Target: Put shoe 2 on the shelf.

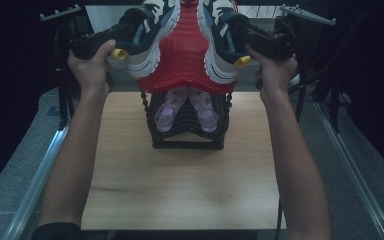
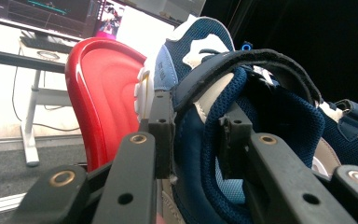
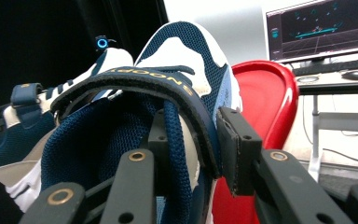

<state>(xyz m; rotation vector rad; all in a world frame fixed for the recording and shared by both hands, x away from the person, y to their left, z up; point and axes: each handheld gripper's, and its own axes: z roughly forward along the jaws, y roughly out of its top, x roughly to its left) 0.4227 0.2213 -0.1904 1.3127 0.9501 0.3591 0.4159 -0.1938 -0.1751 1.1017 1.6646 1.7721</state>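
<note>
Two navy and white sneakers stand side by side on a red shelf (image 1: 182, 57) that tops a black shoe rack (image 1: 187, 139). My left gripper (image 1: 132, 25) is shut on the heel collar of the left sneaker (image 1: 150, 42). In the left gripper view its jaws (image 2: 196, 130) pinch the navy mesh collar of this sneaker (image 2: 200, 51). My right gripper (image 1: 236, 26) is shut on the right sneaker (image 1: 220, 47). In the right gripper view its jaws (image 3: 196, 140) clamp the collar and strap of that sneaker (image 3: 177, 46).
A pair of small pink shoes (image 1: 166, 112) sits on the rack's lower tier. The rack stands at the back of a wooden tabletop (image 1: 180, 185), with metal rails (image 1: 35, 175) along both sides. A desk with a monitor (image 3: 326, 28) stands behind.
</note>
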